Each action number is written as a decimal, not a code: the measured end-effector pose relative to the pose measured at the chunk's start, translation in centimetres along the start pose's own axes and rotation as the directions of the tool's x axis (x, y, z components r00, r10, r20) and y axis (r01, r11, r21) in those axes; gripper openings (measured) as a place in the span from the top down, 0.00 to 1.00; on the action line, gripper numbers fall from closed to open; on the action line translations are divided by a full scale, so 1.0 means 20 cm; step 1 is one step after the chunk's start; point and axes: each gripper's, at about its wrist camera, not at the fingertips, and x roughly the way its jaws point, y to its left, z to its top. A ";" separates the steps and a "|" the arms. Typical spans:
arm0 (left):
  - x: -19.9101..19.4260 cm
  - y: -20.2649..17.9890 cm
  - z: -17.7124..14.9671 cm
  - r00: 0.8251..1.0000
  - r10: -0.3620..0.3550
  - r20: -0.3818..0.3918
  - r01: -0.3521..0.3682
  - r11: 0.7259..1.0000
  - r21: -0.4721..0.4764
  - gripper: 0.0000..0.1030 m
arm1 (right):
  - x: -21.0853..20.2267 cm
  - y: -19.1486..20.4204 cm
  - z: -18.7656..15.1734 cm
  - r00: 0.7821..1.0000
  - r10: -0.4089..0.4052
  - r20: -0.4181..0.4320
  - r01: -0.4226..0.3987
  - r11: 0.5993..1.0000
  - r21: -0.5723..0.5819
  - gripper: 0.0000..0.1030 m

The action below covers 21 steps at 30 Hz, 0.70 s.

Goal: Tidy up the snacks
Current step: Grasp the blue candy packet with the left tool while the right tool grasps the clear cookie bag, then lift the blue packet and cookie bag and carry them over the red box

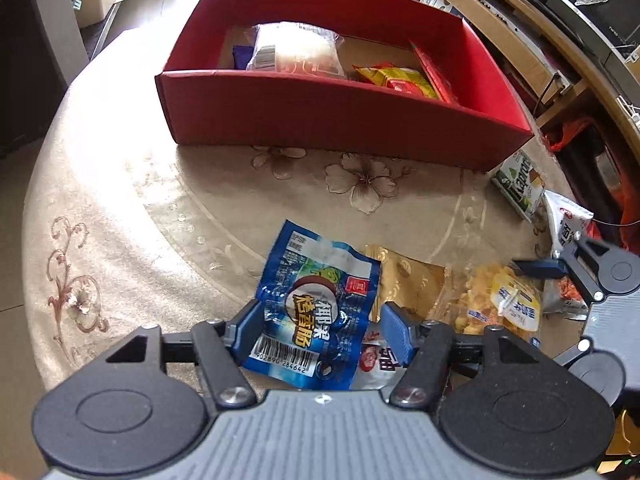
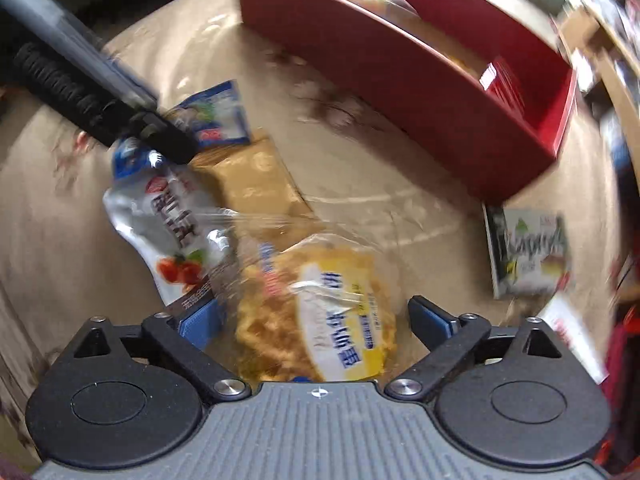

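Snack sort, mid-job: left gripper [image 1: 322, 330] pinches a blue packet [image 1: 316, 308] by its sides, prob. bound for the red box [image 1: 336, 112] w/ several snacks already inside. Right gripper [image 2: 316, 320] spread wide astride a yellow waffle bag [image 2: 320, 312] on the table [image 1: 120, 200], not gripping.

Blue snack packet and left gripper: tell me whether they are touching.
Touching. In the left wrist view the blue snack packet sits between the left gripper fingers, with the left finger against its crumpled edge.
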 end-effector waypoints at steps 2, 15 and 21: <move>0.01 0.00 0.01 1.000 0.013 0.000 -0.013 1.000 0.000 0.37 | -0.02 -0.03 -0.02 1.000 -0.005 0.016 0.004 0.997 0.077 0.15; 0.07 0.01 0.01 0.997 0.066 0.043 -0.066 0.998 -0.005 0.35 | -0.29 0.07 -0.18 0.994 -0.074 0.084 0.050 0.964 0.261 0.22; 0.01 0.03 -0.05 0.996 0.068 0.052 -0.067 0.997 -0.035 0.36 | -0.36 0.02 -0.18 0.983 -0.113 0.146 0.049 0.922 0.384 0.22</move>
